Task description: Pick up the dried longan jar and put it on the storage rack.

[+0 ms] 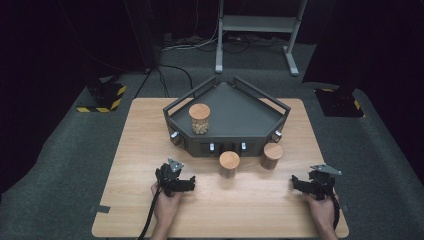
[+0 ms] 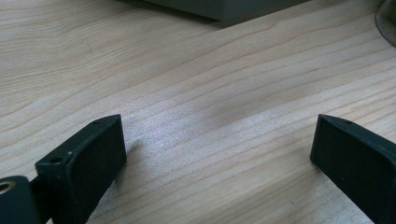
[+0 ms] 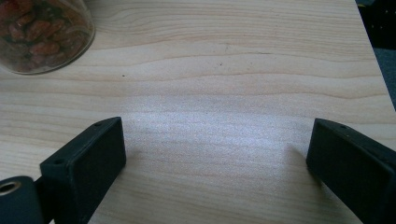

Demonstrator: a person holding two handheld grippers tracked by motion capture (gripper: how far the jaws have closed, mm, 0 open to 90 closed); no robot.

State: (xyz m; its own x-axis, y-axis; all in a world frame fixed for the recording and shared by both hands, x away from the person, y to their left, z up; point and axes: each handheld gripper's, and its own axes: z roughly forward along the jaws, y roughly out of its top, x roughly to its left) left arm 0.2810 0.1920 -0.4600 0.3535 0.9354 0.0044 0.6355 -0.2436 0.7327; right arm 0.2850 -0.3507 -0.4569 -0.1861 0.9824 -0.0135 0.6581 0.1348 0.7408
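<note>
Dark carpet surrounds a pale wooden table (image 1: 150,150). Left gripper (image 1: 186,184) rests near the front edge, jaws wide apart, holding nothing. Two wood-lidded jars (image 1: 229,164) (image 1: 272,155) stand ahead, just before the grey tray (image 1: 240,117). Right gripper (image 1: 298,184) likewise gapes, gripping nothing.

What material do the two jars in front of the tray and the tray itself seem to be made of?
Middle jar and right jar: probably clear glass, since the contents show through; lids look like matte light wood. Tray: dark grey, matte, metal or plastic; I cannot tell which.
</note>
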